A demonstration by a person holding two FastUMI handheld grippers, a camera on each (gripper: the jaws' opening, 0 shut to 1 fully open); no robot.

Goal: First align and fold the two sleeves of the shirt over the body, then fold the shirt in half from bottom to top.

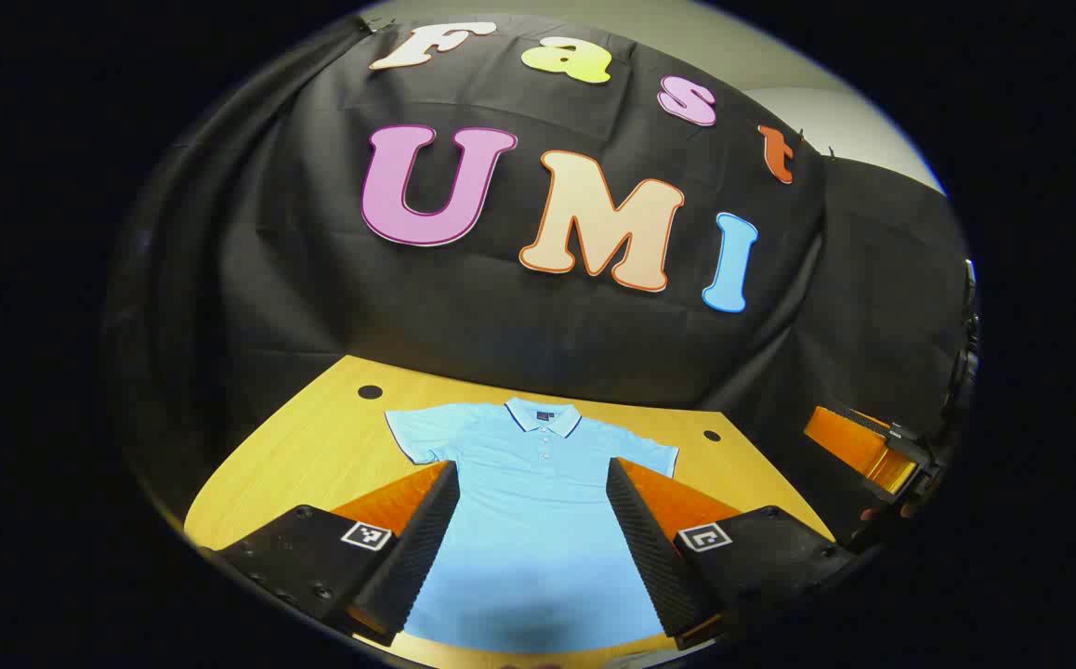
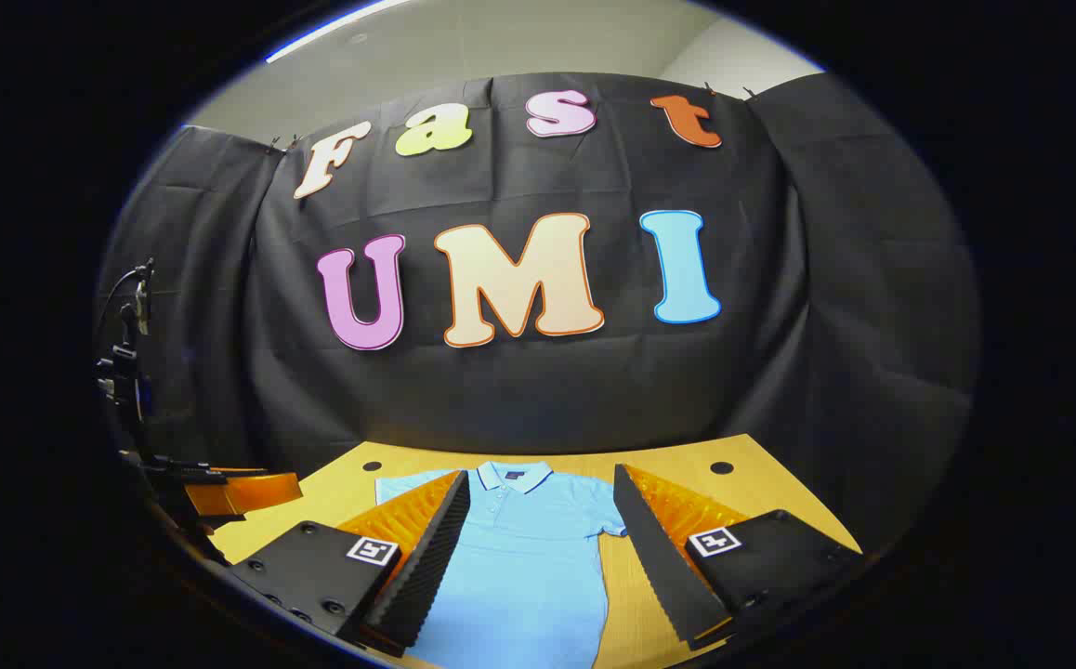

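A light blue polo shirt (image 1: 538,520) lies flat on the yellow wooden table (image 1: 315,446), collar at the far end, both short sleeves spread out to the sides. My left gripper (image 1: 532,478) hovers open above the shirt's body, nothing between its fingers. In the right gripper view the same shirt (image 2: 524,557) lies under my right gripper (image 2: 541,488), which also stands open and empty, a little to the shirt's right side. The left sleeve (image 1: 417,432) and right sleeve (image 1: 645,451) lie unfolded. The right gripper (image 1: 872,451) also shows at the far right of the left gripper view.
Two round cable holes (image 1: 370,391) (image 1: 712,435) sit near the table's far corners. The black cloth wall hangs right behind the table. The other gripper (image 2: 222,492) and a camera stand (image 2: 124,362) show at the left of the right gripper view.
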